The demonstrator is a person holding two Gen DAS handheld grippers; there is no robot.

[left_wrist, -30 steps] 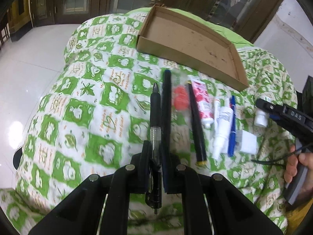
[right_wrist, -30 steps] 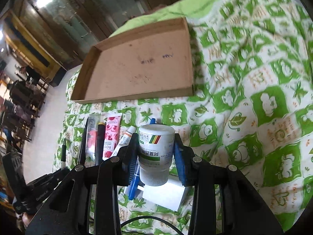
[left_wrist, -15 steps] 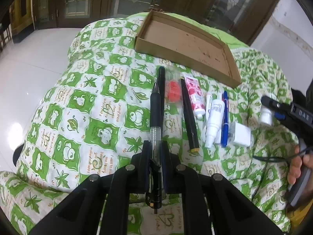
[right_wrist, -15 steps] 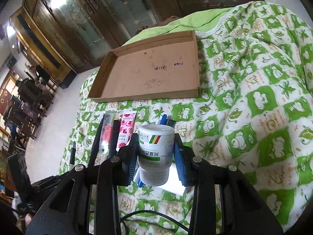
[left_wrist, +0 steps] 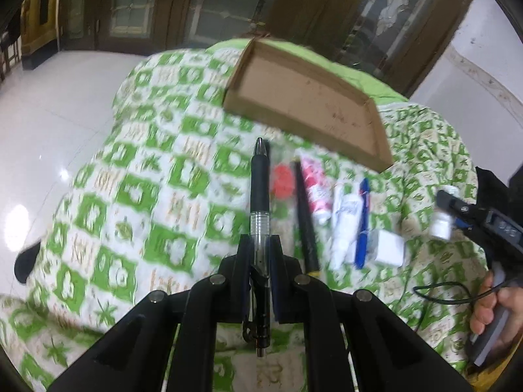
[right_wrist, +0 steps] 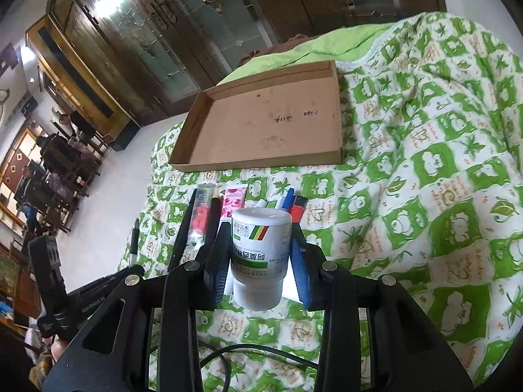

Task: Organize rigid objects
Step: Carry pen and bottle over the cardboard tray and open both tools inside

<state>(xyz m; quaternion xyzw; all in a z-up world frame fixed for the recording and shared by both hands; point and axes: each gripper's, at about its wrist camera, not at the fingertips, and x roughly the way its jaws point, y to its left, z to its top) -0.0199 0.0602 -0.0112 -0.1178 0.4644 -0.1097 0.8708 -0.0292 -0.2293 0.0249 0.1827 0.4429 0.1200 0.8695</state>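
My left gripper (left_wrist: 260, 248) is shut on a black pen (left_wrist: 260, 192) and holds it above the green-and-white cloth, tip pointing forward. My right gripper (right_wrist: 260, 241) is shut on a white medicine bottle (right_wrist: 260, 251) with a green label, held above the cloth. An empty shallow cardboard tray (left_wrist: 313, 104) lies at the far side; it also shows in the right wrist view (right_wrist: 268, 124). Between the grippers and the tray lies a row of items: a red packet (left_wrist: 282, 179), a black marker (left_wrist: 305, 215), a pink tube (left_wrist: 313, 186), a white tube (left_wrist: 343, 222), a blue pen (left_wrist: 362, 225).
A white block (left_wrist: 389, 248) lies by the blue pen. The right gripper with its bottle shows at the right edge of the left wrist view (left_wrist: 441, 219). A black cable (right_wrist: 245, 356) lies on the cloth near me. White tiled floor (left_wrist: 49, 124) lies left of the cloth-covered surface.
Both grippers have risen and pulled back from the cloth with their objects. The tray and the row of items look farther away in both views.
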